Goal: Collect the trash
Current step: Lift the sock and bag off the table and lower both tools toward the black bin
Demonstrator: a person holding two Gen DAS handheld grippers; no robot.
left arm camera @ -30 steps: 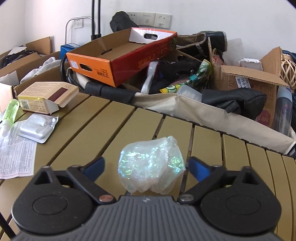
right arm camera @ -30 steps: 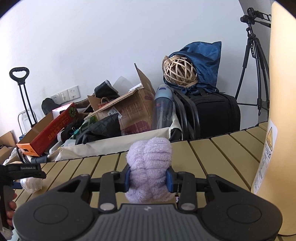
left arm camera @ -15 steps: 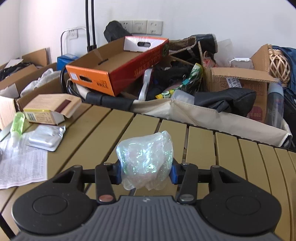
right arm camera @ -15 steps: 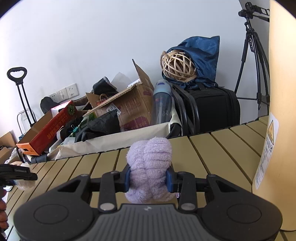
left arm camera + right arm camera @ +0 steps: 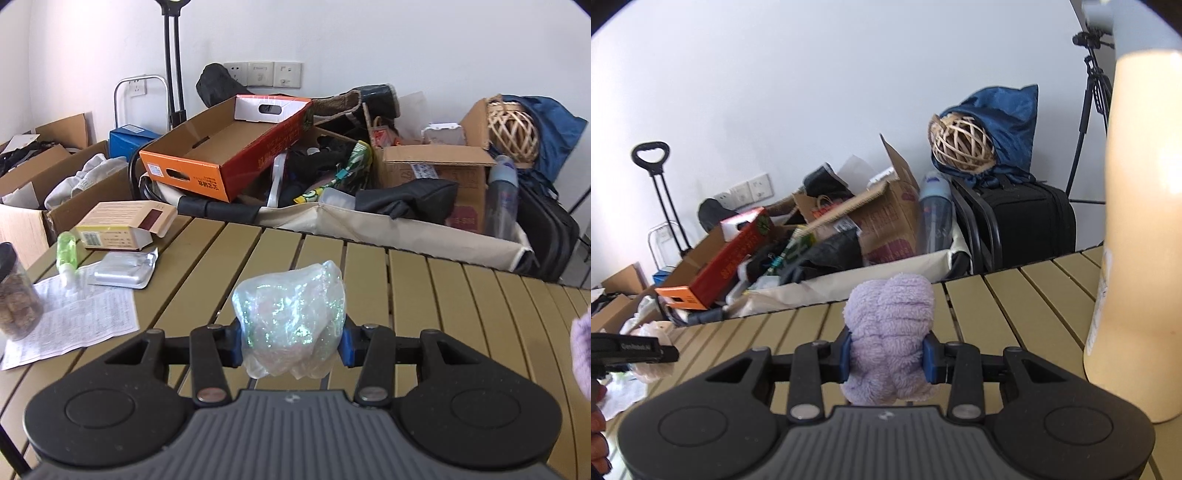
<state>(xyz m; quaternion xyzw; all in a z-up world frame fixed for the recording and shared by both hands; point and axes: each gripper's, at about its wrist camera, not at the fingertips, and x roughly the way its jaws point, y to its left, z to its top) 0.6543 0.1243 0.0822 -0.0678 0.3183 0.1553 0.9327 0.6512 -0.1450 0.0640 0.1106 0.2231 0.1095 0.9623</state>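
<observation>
My left gripper [image 5: 291, 341] is shut on a crumpled clear plastic bag [image 5: 291, 314] with a green shimmer, held just above the slatted tan table [image 5: 461, 306]. In the right wrist view my right gripper [image 5: 889, 355] is shut on a wad of fluffy lilac cloth [image 5: 890, 332], also above the table. The left gripper [image 5: 631, 349] shows as a black bar at the far left of that view, with the plastic bag [image 5: 652, 330] beside it. A lilac edge of the cloth [image 5: 583, 350] peeks in at the right border of the left wrist view.
On the table's left lie a tan carton [image 5: 122, 223], a silver blister pack [image 5: 123, 269], a green bottle [image 5: 66, 254], a printed sheet [image 5: 74, 325] and a jar [image 5: 16, 295]. A tall cream bottle [image 5: 1137, 258] stands at right. Boxes and a beige bin [image 5: 406, 232] of clutter crowd behind the table.
The left gripper closed on the plastic bag and lifted it off the table while moving right. The right gripper rose a little with the lilac cloth still held.
</observation>
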